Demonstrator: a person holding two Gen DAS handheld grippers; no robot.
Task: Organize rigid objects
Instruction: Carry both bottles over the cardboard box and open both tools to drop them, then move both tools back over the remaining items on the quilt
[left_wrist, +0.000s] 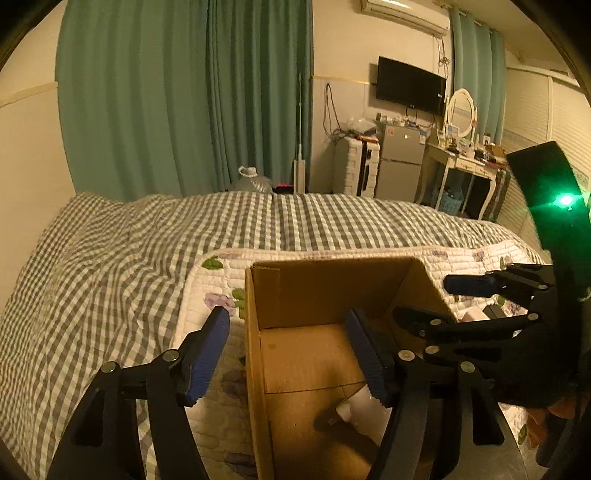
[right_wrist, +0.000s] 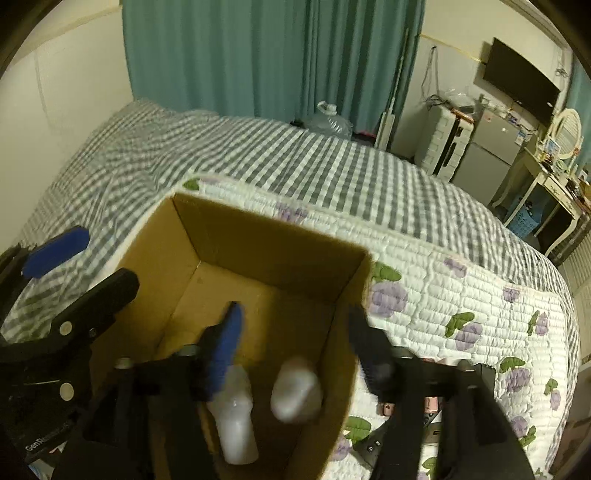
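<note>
The right gripper (right_wrist: 295, 347) is hovering over the open cardboard box (right_wrist: 258, 236) with its jaws standing apart and nothing pressed between them. A blurred white bottle (right_wrist: 297, 391) is showing just below the gap, clear of both pads, inside the box. Beside it, under the blue-padded finger (right_wrist: 225, 350), a second white bottle (right_wrist: 236, 417) is lying on the box floor with its narrow neck pointing toward the camera.

The left gripper (left_wrist: 288, 354) is also holding its jaws apart, gripping nothing. Its left finger is hanging outside the box's left wall, over the bedding, and its right finger is reaching inside the box. In that view a white bottle (left_wrist: 364, 413) is lying near the box's close right corner, partly hidden by the finger.

The box is sitting on a white quilted mat with purple flowers (right_wrist: 461, 295), which is lying on a grey-and-white checked bedspread (left_wrist: 129, 258). A few small items, among them a dark flat one, are lying on the mat to the right of the box; the right gripper is hiding most of them. Beyond the bed, green curtains (left_wrist: 184, 92) are hanging, and a wall-mounted television (left_wrist: 410, 86), a small grey fridge (left_wrist: 400, 162) and a white dressing table with an oval mirror (left_wrist: 461, 110) are standing along the far wall.
</note>
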